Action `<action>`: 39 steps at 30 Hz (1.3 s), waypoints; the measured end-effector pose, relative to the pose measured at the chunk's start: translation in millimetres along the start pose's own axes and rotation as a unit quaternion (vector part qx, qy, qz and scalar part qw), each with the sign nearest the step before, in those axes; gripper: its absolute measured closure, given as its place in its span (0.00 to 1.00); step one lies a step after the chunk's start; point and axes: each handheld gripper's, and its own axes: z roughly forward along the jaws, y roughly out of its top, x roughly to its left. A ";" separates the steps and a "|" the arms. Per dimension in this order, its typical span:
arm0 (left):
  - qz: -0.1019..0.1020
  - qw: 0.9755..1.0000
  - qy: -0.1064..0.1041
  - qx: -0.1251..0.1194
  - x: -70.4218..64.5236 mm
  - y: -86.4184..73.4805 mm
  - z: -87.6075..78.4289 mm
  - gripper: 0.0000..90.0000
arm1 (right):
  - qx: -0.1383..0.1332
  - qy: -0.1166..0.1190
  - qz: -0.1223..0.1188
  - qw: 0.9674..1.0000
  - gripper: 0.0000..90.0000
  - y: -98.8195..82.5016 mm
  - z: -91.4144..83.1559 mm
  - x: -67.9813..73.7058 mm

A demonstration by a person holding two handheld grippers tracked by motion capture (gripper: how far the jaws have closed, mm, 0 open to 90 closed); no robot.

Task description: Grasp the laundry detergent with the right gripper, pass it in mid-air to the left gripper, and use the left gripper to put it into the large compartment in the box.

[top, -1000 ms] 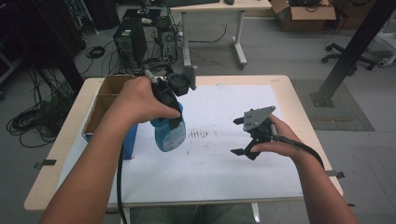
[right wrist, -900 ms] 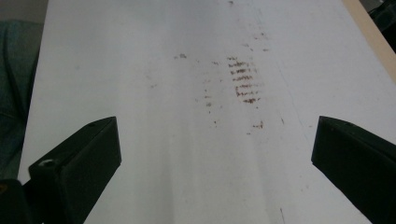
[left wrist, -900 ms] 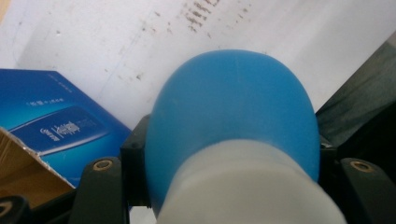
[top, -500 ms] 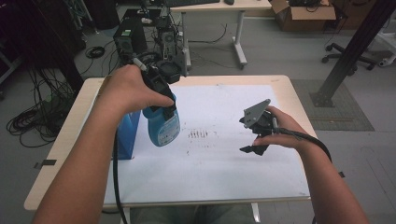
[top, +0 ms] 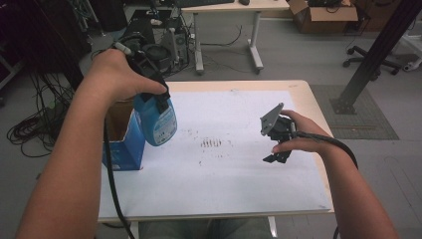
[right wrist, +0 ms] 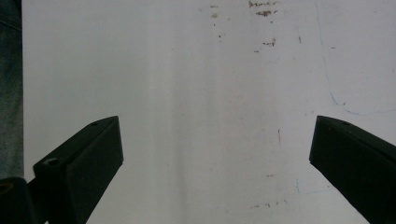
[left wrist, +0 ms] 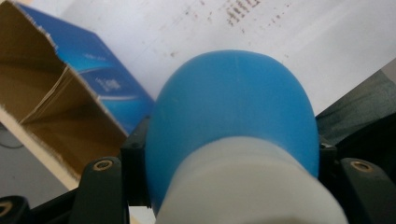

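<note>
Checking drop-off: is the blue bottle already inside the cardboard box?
No: the left gripper holds the blue bottle in the air beside the open cardboard box.

Table [top: 313, 107] with white sheet [top: 234, 169]
Lay covered by stained sheet; bore open blue cardboard box [top: 122, 144] at left edge, brown smudges [top: 211, 143] mid-sheet.
</note>
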 end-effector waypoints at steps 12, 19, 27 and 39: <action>-0.059 0.998 0.012 -0.006 32.1 -12.8 -34.7 0.43 | 0.015 0.017 -0.003 1.000 0.03 -0.4 -1.8 -2.4; -0.098 0.995 0.012 -0.014 52.7 -19.1 -47.5 0.42 | 0.027 0.024 -0.003 0.999 0.03 -0.2 -1.8 -3.2; -0.135 0.991 0.010 -0.013 74.1 -29.1 -53.4 0.42 | 0.047 0.034 -0.005 0.998 0.03 2.5 -8.5 -7.0; -0.195 0.981 0.011 -0.011 101.0 -43.2 -54.7 0.42 | 0.066 0.062 -0.012 0.996 0.04 12.8 -18.9 -10.5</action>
